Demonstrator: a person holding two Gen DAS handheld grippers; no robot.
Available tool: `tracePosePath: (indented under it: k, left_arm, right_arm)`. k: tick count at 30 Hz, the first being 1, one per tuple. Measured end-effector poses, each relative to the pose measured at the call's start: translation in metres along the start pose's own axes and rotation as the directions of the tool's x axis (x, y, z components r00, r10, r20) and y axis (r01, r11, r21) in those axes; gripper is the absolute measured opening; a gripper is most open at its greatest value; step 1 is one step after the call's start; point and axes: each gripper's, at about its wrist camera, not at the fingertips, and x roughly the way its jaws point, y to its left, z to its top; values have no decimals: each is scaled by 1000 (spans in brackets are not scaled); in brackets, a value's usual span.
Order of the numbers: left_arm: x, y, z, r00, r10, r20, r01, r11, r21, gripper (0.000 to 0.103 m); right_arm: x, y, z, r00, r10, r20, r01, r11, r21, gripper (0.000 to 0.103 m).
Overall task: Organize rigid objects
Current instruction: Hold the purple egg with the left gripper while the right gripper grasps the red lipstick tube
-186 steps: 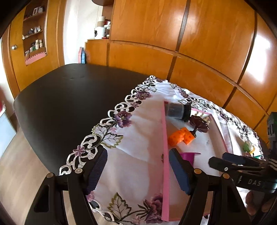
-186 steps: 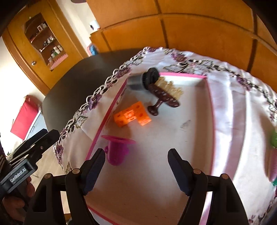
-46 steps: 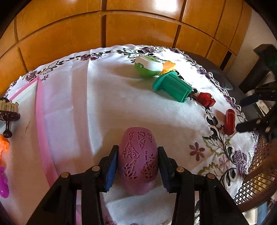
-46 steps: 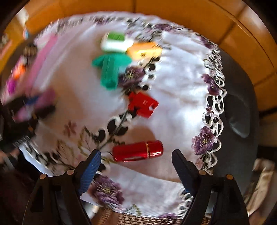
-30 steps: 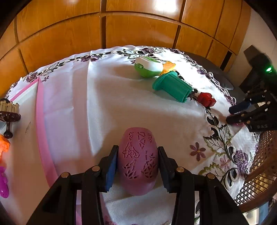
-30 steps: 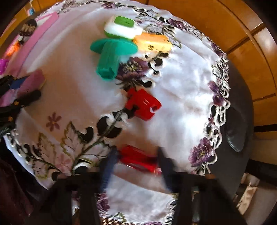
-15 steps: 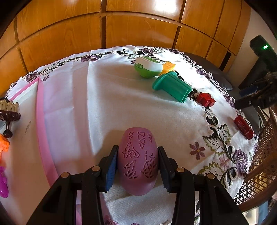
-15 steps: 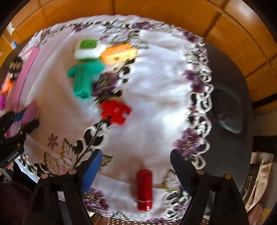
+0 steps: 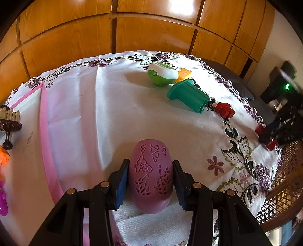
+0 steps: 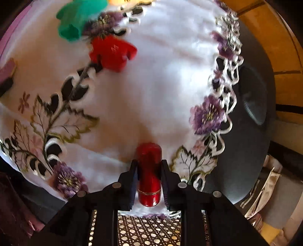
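In the left wrist view the left gripper [image 9: 150, 184] has its jaws partly closed on a mauve oval case with cut-out patterns [image 9: 151, 177], a blue pad pressed to each flank, the case resting on the white embroidered tablecloth [image 9: 106, 113] at about 6 o'clock in the frame. Toward 1 o'clock lie a green-and-white rounded box [image 9: 162, 75], an orange piece [image 9: 183, 73] just behind it and touching it, and a green fluted plastic piece with a flange [image 9: 187, 96] on its side just beside both. A red block [image 9: 225, 110] sits near the green piece's narrow end, at about 2 o'clock. At 9 o'clock the pink-rimmed tray [image 9: 46, 136] holds a brown brush on a stem [image 9: 8, 123], an orange block [image 9: 3, 157] and a magenta piece [image 9: 2, 198], all cut by the frame edge. At 3 o'clock the right gripper [image 9: 269, 135] shows blurred at the cloth's edge with something red between its fingers. In the right wrist view the right gripper [image 10: 149, 181] has its jaws drawn in tight on a glossy red cylinder with a thin gold band [image 10: 149, 174], which lies lengthwise between the pads at 6 o'clock, near the lace border of the cloth. The red block [image 10: 112, 53] and the green piece [image 10: 79, 17] appear blurred toward 11 o'clock. A woven cane chair seat [image 10: 149, 229] shows below the fingers.
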Motion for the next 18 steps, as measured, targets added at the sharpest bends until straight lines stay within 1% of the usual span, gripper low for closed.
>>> tracePosePath:
  k: [1,3,4,6,8,10,12,14,15,17,18]
  left_arm:
    - [0,-1,0,1000,2,1,-2,1000,2,44]
    - [-1,-1,0,1000,3,5,-3,1000,-1,44]
    - [-2,0,0,1000,-1,5,1,1000,-8,44]
    - [-6,2,2,1000,-10,1,10,1000,-21,44]
    - [-11,6,1,1000,-19,5,20,999,-39,44]
    - [-18,7,0,1000,-23,16,24,999,-41,44]
    - [-29,9,-2,999,-33,36,34,998,-51,44]
    - [-39,12,-2,998,-33,57,36,998,-57,44]
    - [-45,14,-2,997,-34,67,39,997,-62,44]
    - [-53,18,-1,996,-31,80,37,996,-75,44]
    - [-57,21,-1,996,-28,86,35,996,-84,44]
  right_arm:
    - [-10,0,4,999,11,49,-12,1000,14,21]
    - [-26,1,10,993,20,114,-23,999,27,21]
    - [-38,3,16,984,44,171,-50,998,33,21]
    - [-51,10,25,971,75,229,-85,996,37,22]
    - [-61,28,38,953,128,275,-136,991,10,22]
    - [-60,52,47,939,182,293,-179,983,-38,22]
    - [-55,69,55,931,216,293,-206,976,-63,22]
    - [-48,90,65,920,256,298,-244,967,-76,22]
    - [-43,96,68,917,263,302,-250,965,-80,22]
    - [-31,106,76,918,258,301,-248,966,-72,22]
    - [-30,108,78,914,254,318,-245,967,-68,23]
